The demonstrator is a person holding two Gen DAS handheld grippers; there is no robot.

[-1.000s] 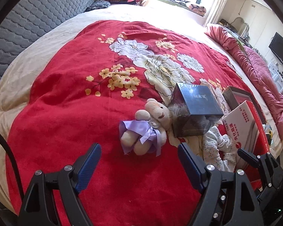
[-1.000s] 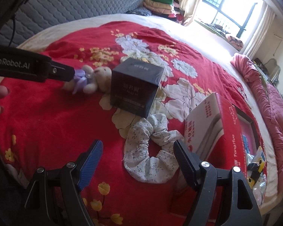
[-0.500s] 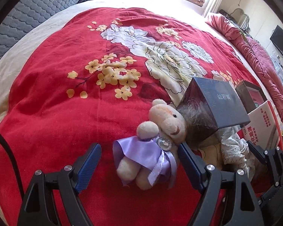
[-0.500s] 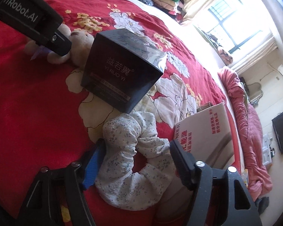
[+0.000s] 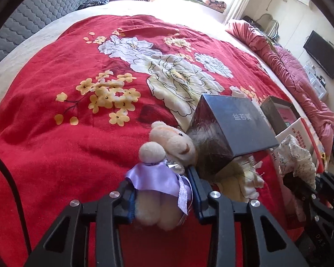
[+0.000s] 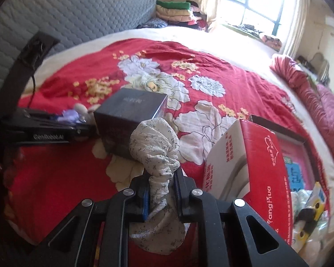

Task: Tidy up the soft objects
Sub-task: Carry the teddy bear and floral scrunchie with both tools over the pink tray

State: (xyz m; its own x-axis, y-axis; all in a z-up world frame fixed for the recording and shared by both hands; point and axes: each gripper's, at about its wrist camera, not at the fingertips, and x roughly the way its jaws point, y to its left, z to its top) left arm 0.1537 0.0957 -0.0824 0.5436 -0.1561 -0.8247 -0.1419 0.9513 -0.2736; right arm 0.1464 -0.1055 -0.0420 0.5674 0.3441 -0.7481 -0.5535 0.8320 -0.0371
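Note:
My left gripper [image 5: 161, 181] is shut on a small beige teddy bear [image 5: 167, 146] in a purple satin dress, gripping its body just above the red floral bedspread [image 5: 78, 144]. My right gripper [image 6: 161, 175] is shut on a white floral scrunchie [image 6: 154, 146] and holds it lifted off the bed. The scrunchie also shows at the right of the left wrist view [image 5: 296, 160]. The bear and the left gripper show at the left of the right wrist view [image 6: 78, 114].
A black cube box [image 5: 229, 129] stands beside the bear. A red and white carton [image 6: 251, 166] lies to the right, with an open dark box [image 6: 294, 155] behind it. Folded clothes [image 6: 173, 11] are stacked by the grey headboard [image 6: 78, 15]. A pink quilt [image 5: 300, 75] lies at right.
Both grippers have closed. The left one shut on the bear. The right one shut on the scrunchie and raised it off the bed.

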